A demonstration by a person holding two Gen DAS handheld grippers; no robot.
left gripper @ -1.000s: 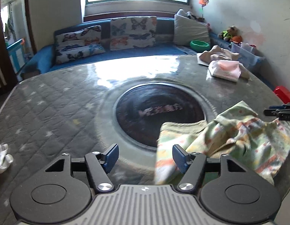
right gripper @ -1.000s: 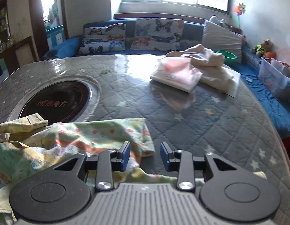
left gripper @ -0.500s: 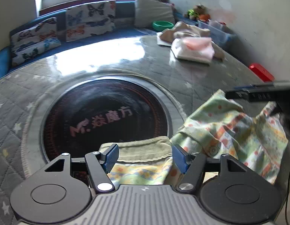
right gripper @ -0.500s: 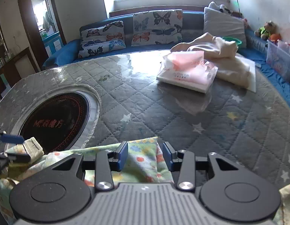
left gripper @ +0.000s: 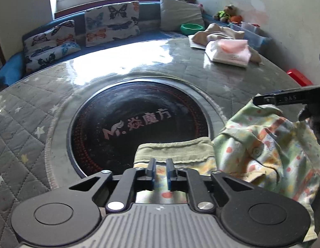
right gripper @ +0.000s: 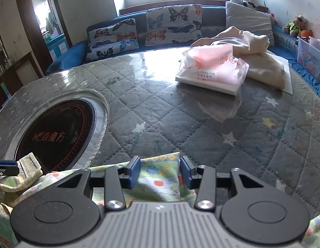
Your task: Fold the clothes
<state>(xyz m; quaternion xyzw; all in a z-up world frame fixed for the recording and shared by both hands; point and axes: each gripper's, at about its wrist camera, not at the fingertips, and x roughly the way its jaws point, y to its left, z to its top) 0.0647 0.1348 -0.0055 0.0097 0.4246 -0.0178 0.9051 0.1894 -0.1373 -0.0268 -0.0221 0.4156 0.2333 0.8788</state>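
Left gripper (left gripper: 160,170) jaws closed since earlier on garment (left gripper: 174,152) waistband | cooktop (left gripper: 139,124) print: "Mr.焱魔方"

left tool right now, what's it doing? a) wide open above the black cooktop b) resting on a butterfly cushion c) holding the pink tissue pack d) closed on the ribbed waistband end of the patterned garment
d: in the left wrist view the left tool has its blue pads drawn nearly together on the patterned garment just behind its ribbed waistband, at the rim of the black cooktop.
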